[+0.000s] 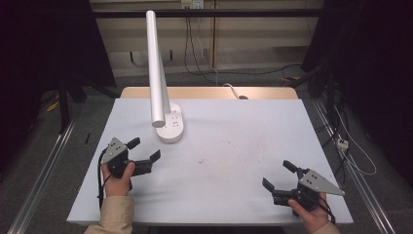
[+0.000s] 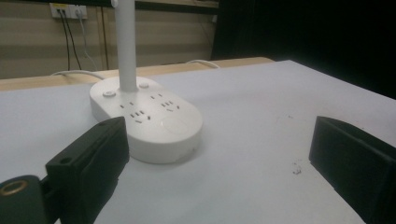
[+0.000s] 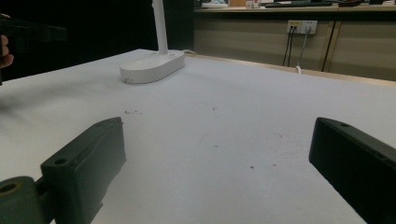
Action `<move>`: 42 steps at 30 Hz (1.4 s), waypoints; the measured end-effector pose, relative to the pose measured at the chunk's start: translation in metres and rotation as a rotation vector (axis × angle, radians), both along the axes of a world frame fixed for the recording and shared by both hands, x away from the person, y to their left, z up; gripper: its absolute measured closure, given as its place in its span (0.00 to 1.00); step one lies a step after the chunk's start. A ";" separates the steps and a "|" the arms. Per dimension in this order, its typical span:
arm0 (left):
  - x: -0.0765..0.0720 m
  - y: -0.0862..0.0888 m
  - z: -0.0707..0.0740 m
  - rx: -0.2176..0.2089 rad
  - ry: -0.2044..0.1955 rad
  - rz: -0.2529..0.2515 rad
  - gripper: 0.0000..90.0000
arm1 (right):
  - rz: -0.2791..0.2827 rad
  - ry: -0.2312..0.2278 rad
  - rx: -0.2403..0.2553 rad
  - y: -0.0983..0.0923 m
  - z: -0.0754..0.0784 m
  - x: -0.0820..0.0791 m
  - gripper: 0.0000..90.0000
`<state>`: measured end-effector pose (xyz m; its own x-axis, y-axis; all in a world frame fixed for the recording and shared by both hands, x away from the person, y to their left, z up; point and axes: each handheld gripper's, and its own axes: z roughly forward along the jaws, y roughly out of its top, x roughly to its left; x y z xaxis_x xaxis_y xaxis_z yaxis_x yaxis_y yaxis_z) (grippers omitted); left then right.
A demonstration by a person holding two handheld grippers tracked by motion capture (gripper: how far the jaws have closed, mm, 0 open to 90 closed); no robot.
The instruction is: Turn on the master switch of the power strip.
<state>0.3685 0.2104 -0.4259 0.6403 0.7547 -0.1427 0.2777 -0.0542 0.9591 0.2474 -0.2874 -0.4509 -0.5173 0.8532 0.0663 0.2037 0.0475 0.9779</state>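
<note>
Nearest, at about five o'clock on the white tabletop (image 1: 234, 146), a hand grips the right claw (image 1: 281, 175), its jaws spread wide on nothing and aimed toward ten o'clock, low over the surface. At about eight o'clock the other hand (image 1: 117, 183), in a tan sleeve, holds the left claw (image 1: 144, 149), jaws wide apart and empty, aimed toward two o'clock. Farther off, at about eleven o'clock, stands a white lamp (image 1: 159, 73) on an oval base (image 2: 154, 116) with sockets on top.
</note>
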 end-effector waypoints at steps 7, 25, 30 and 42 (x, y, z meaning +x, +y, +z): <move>0.011 -0.004 0.000 0.001 0.016 -0.005 0.05 | 0.006 -0.004 -0.009 0.001 0.000 -0.001 0.04; 0.037 -0.006 0.002 0.016 0.038 0.009 0.06 | 0.016 -0.002 -0.002 0.003 0.001 0.001 0.04; 0.046 -0.007 0.002 0.018 0.044 0.012 0.06 | 0.015 -0.004 0.002 0.004 0.001 0.002 0.04; 0.064 -0.012 -0.002 0.015 0.060 0.008 0.06 | 0.009 -0.004 -0.004 0.002 0.001 0.002 0.04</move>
<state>0.4322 0.1981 -0.4280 0.6248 0.7621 -0.1700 0.3356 -0.0656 0.9397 0.2496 -0.2853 -0.4502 -0.5256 0.8486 0.0604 0.1992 0.0537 0.9785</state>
